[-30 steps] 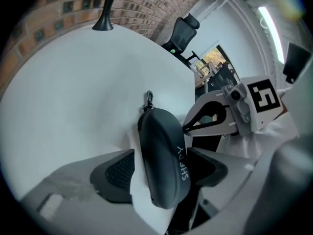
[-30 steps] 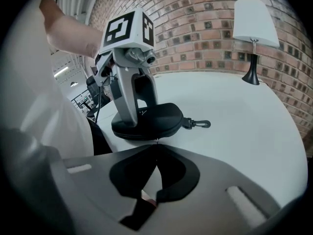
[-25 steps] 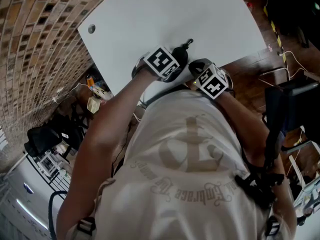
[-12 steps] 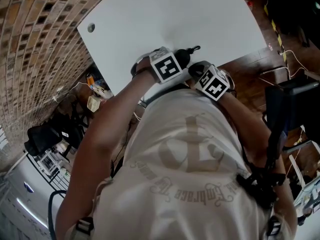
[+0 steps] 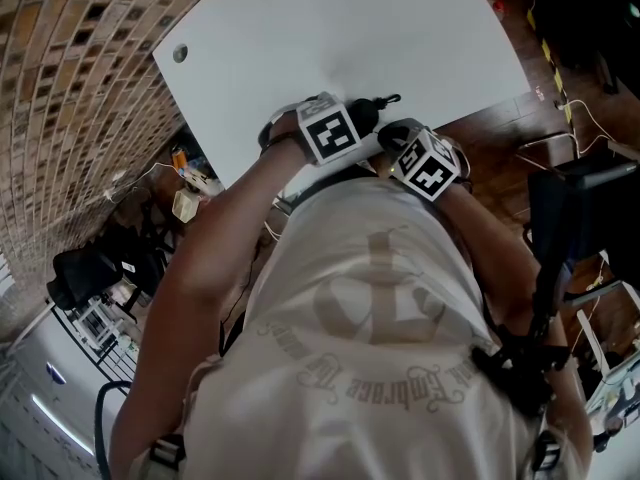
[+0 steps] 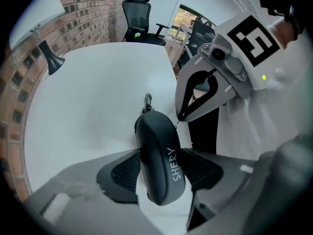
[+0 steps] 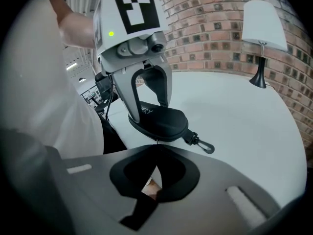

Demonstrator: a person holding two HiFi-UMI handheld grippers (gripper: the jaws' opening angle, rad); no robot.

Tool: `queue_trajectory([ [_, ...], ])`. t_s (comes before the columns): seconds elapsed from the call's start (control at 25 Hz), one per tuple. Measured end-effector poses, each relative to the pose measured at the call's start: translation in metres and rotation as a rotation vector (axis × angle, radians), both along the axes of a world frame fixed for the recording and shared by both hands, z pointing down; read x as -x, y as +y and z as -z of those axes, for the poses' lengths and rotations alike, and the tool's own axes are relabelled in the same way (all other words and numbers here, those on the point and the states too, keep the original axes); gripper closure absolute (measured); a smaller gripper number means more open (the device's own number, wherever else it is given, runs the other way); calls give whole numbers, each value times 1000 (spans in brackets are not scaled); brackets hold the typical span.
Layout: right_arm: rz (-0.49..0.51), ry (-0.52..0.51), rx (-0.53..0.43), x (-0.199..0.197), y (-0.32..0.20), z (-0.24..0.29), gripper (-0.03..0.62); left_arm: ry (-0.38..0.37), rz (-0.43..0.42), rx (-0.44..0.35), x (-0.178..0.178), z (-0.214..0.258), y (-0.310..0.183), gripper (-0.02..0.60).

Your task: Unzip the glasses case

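**Two hand-held grippers on the glasses case**
The left hand-held gripper points almost straight down. Its jaws have just been closing, and the pads now squeeze both sides of the black glasses case. The case stands on edge at the 6 o'clock side of the white tabletop, with its clip toward 12 o'clock. The right hand-held gripper leans in from 3 o'clock, jaws pinched shut on the thin zip pull.
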State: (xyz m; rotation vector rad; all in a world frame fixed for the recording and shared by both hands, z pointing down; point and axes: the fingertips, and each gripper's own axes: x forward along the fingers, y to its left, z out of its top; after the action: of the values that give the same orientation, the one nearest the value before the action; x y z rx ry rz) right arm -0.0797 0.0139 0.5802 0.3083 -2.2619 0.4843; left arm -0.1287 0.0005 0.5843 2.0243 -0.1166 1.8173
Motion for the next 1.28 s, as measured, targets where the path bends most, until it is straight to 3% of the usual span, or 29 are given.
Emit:
queue_trajectory([
  [0.4,-12,3,-17,-15,-3,-1,586,-13,-106,11,-5,-1,7,308],
  [1.28,30,-2,-76,-21,-17,0,586,-1,-102,-9,-6,-3,6,307],
])
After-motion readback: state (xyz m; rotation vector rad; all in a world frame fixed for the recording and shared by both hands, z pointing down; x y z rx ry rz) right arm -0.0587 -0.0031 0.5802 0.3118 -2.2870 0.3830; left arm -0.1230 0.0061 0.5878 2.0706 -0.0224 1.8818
